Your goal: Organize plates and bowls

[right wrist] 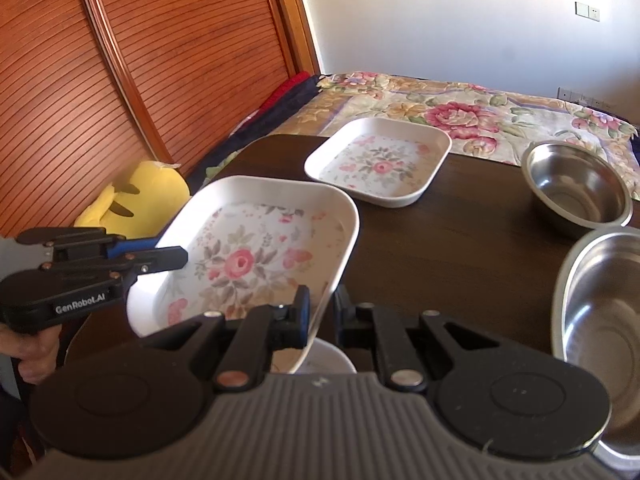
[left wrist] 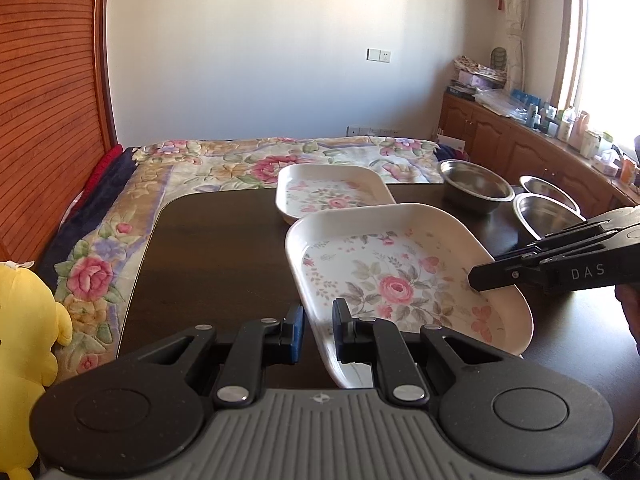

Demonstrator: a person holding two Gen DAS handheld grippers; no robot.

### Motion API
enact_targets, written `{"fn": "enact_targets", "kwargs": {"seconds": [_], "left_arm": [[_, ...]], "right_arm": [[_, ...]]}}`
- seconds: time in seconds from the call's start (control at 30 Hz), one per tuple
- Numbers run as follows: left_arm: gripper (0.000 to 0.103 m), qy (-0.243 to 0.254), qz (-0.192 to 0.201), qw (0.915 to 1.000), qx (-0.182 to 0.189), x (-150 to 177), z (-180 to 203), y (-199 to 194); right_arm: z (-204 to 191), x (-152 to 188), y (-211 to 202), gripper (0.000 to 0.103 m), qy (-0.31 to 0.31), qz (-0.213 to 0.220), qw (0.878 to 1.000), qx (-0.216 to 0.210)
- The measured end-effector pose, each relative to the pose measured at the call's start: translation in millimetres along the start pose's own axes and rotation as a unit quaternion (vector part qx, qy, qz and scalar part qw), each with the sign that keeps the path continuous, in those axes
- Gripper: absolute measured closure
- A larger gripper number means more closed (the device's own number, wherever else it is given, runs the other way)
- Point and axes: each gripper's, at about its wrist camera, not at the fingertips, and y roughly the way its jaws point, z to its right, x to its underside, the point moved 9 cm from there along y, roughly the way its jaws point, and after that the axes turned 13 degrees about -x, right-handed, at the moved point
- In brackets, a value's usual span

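the dark worktop (left wrist: 208, 248) carries a second floral plate (left wrist: 332, 194) and steel bowls (left wrist: 476, 188), while the near square white plate (left wrist: 396, 280) with its pink rose print hangs tilted above it. the left claw (left wrist: 319, 330) and right claw (right wrist: 322, 318) each clench on an opposite rim of that plate. the near rims are cut off behind the claws; only the right wrist view shows a white dish (right wrist: 330, 358) underneath, mostly hidden.
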Motion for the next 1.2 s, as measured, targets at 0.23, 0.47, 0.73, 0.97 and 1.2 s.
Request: {"fn": "enact_targets", "kwargs": {"seconds": [0.23, 0.47, 0.73, 0.97, 1.2], "left_arm": [[0.088, 0.005, 0.002, 1.0000, 0.001, 9, 9, -15], [0.088, 0.005, -0.006, 0.9999, 0.008, 24, 19, -20], [0.088, 0.015, -0.013, 0.9997, 0.012, 35, 26, -24], [0.088, 0.013, -0.018, 0.9997, 0.013, 47, 25, -28], [0.088, -0.001, -0.021, 0.9997, 0.015, 56, 24, -32]], "right_arm": [[-1, 8, -13, 0.089, 0.000, 0.006, 1.000, -0.003], [-2, 27, -21, 0.089, 0.012, 0.013, 1.000, -0.008], [-3, 37, -28, 0.089, 0.011, 0.017, 1.000, -0.007], [-8, 46, -29, 0.089, 0.003, 0.013, 1.000, -0.009], [-11, 53, -31, 0.089, 0.002, 0.017, 1.000, -0.017]]}}
